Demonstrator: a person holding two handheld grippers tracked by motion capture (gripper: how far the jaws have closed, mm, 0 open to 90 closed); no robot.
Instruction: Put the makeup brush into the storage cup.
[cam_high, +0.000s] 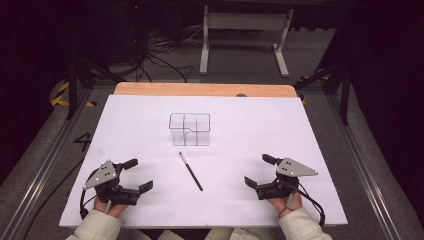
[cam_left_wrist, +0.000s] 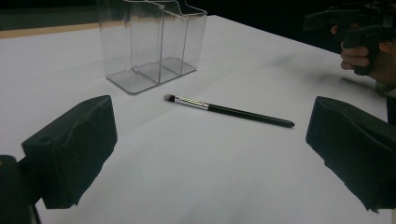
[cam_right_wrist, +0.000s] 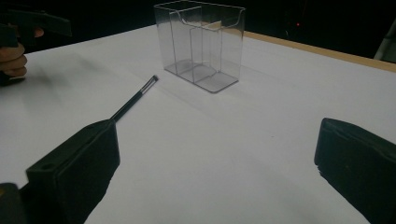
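Black brush (cam_high: 191, 171) lies flat near upright clear organizer (cam_high: 189, 129).

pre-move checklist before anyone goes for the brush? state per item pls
1. Left gripper open: ok.
2. Right gripper open: ok.
3. Brush lying flat on the table, nothing touching it: ok.
4. Clear organizer upright, compartments empty: ok.
5. Brush apart from the organizer, with room for fingers on both sides: ok.
6. Which compartment the brush should go in: cannot tell.

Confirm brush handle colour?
Black handle, silver ferrule near the bristles; the brush shows best in the left gripper view.
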